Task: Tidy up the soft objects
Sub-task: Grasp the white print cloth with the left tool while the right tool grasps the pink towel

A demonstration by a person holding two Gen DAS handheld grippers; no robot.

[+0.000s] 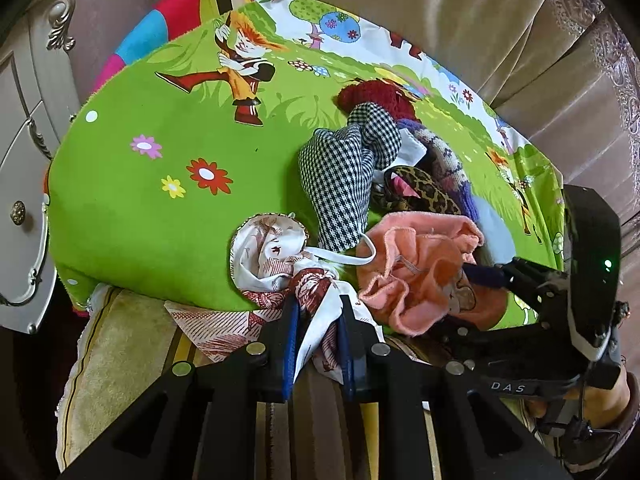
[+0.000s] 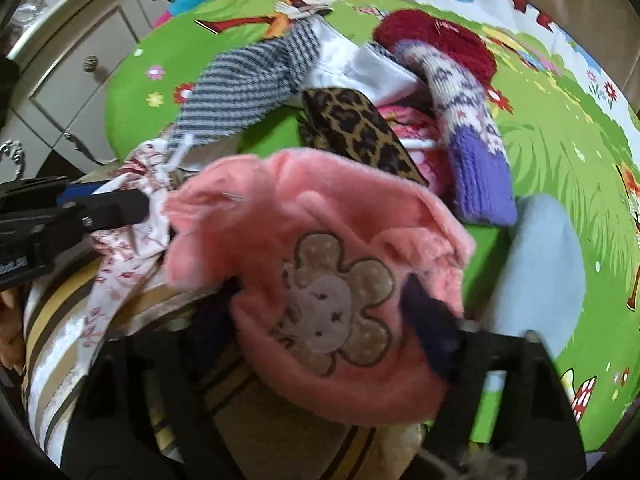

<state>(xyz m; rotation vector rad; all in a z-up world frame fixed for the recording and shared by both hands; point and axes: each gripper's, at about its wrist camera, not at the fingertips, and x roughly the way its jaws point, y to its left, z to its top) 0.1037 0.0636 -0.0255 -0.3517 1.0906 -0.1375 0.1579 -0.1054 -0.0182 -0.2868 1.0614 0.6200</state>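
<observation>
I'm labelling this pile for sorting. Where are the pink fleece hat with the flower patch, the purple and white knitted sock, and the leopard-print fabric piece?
pink fleece hat (image 2: 320, 240): right wrist view, fleece above the flower patch.
purple and white knitted sock (image 2: 480, 176): right wrist view, purple cuff.
leopard-print fabric piece (image 2: 356, 128): right wrist view, spotted middle.

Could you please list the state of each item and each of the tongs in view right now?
Left tongs: shut on the red-print white cloth.
Right tongs: astride the pink fleece piece, grip unclear.
Houndstooth cloth: crumpled, lying on the green sheet.
Leopard-print item: lying in the pile.
Purple knit item: lying flat.
Red knit item: lying at the far end.
</observation>
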